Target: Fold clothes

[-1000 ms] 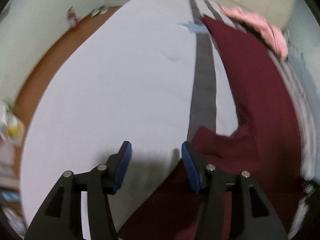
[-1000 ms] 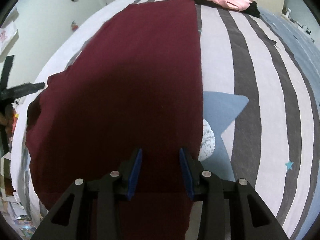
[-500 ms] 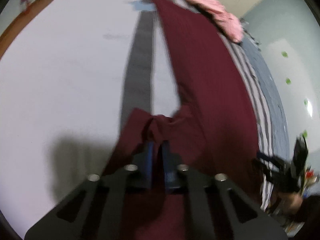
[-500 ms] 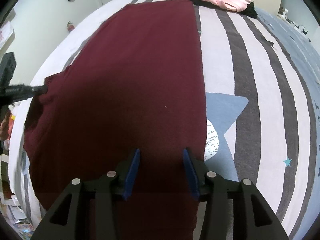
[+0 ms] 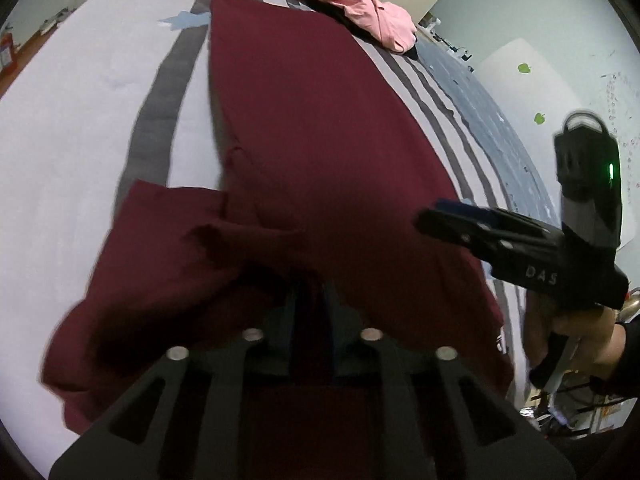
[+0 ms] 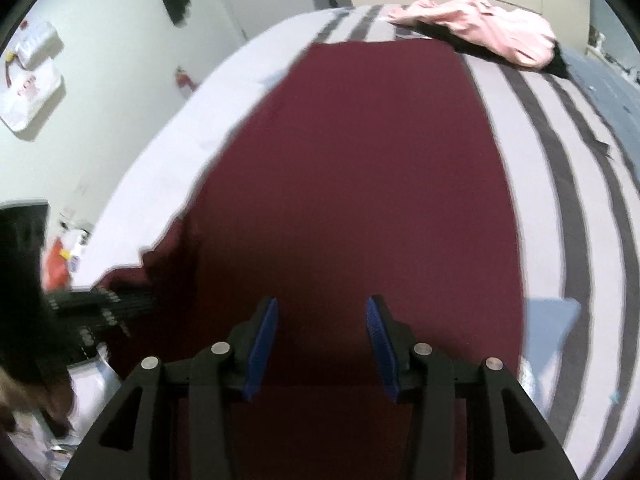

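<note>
A dark red garment (image 5: 320, 128) lies lengthwise on the striped bed; it also shows in the right wrist view (image 6: 360, 168). My left gripper (image 5: 308, 300) is shut on the garment's near left corner, and the cloth bunches and folds over around it. My right gripper (image 6: 322, 320) is open and empty, hovering just above the near end of the garment. It also shows in the left wrist view (image 5: 448, 216), over the garment's right edge. The left gripper shows at the left edge of the right wrist view (image 6: 132, 300).
A pink garment (image 5: 360, 12) on a black one lies at the far end of the bed (image 5: 80, 120), also in the right wrist view (image 6: 488, 28). A wall (image 6: 100, 60) runs along the bed's left side. Clutter lies on the floor at lower left (image 6: 64, 256).
My left gripper closed on the garment's corner and has swung right, pulling the cloth inward. My right gripper has moved left over the garment, still open.
</note>
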A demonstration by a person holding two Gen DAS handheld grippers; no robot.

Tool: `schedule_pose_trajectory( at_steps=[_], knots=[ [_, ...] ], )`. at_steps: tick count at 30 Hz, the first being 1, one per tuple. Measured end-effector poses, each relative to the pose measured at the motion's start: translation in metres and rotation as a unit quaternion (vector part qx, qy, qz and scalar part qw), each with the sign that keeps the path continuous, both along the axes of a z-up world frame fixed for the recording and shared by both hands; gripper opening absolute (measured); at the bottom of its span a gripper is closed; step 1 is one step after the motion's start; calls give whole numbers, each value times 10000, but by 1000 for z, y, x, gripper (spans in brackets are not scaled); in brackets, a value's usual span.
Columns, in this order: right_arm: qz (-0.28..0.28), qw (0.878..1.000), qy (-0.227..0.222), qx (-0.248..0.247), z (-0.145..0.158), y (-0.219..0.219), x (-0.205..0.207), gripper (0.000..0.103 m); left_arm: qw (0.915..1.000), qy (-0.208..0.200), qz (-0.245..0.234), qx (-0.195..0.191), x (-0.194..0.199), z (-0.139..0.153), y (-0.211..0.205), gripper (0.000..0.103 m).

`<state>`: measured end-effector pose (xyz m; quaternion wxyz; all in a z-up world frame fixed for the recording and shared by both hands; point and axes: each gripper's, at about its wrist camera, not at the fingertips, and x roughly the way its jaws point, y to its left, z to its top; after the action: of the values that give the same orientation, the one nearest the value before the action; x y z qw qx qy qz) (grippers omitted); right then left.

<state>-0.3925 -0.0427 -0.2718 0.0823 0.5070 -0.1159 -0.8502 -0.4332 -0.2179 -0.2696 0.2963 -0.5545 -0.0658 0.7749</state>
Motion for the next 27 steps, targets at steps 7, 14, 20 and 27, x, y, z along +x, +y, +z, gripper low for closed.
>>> schedule_pose_trajectory(
  at_steps=[7,14,20,27],
  knots=[
    [366,9974,64,-617,-2,-30,-31,43,9997,-78,234,36,11,-2,-25,38],
    [793,9940,-107,-751,-19,-62,-38,43,9980,188,589,97,11,17,-62,39],
    [717,9941,-355,-726,-38,-61,-30,43,9934,287,1109,-29,-21,12,-97,39],
    [713,9937,-341,-795,-38,-56,-30,43,9985,224,31,-504,-39,-9,-68,38]
  ],
)
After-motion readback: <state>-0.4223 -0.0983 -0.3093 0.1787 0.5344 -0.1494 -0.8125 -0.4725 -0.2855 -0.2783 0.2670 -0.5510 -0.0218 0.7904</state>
